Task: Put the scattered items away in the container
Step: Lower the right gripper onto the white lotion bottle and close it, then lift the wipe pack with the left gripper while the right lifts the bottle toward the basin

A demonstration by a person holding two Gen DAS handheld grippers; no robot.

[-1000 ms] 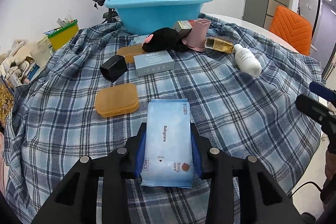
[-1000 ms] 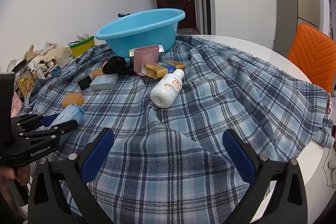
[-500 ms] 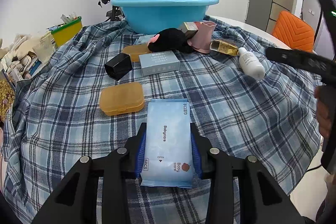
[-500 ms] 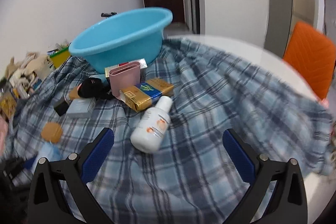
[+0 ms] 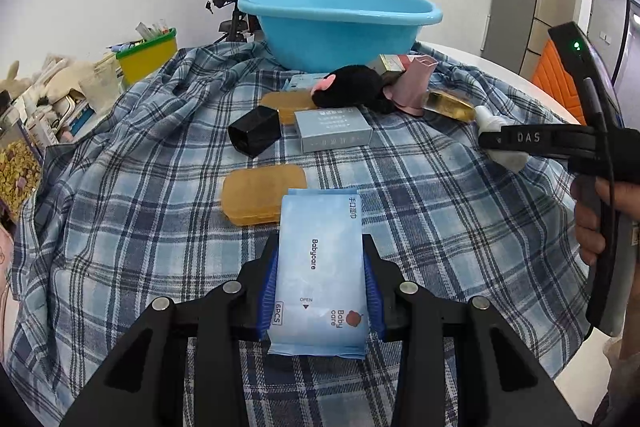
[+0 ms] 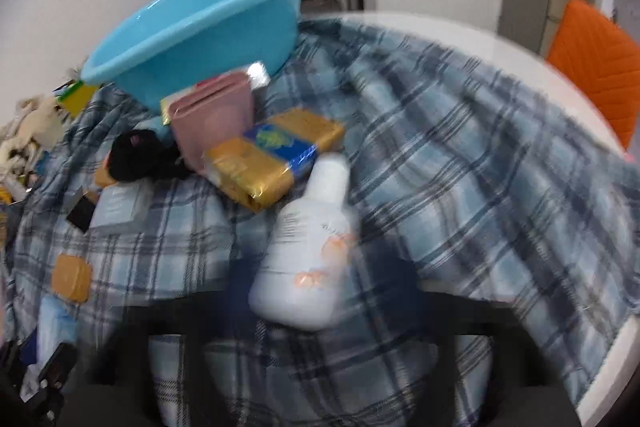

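Observation:
My left gripper point(image 5: 320, 287) is shut on a light blue Babycare wipes pack point(image 5: 320, 267), held low over the plaid cloth. The blue basin point(image 5: 340, 23) stands at the far side of the table and also shows in the right wrist view point(image 6: 208, 23). My right gripper point(image 6: 316, 291) is blurred with motion; its dark fingers sit on either side of the base of a white bottle point(image 6: 312, 251) lying on the cloth. I cannot tell whether it is open or shut. In the left wrist view the right gripper point(image 5: 504, 139) covers the bottle.
On the cloth lie an orange case point(image 5: 264, 199), a black box point(image 5: 254, 135), a grey box point(image 5: 332, 129), a black plush toy point(image 5: 352, 91), a pink cup point(image 6: 212, 119) and a gold packet point(image 6: 272, 155). An orange chair point(image 6: 596, 67) stands right; clutter lies left.
My right gripper has moved forward and down to the white bottle, its fingers now around the bottle's base. My left gripper keeps its hold on the wipes pack and has lifted slightly.

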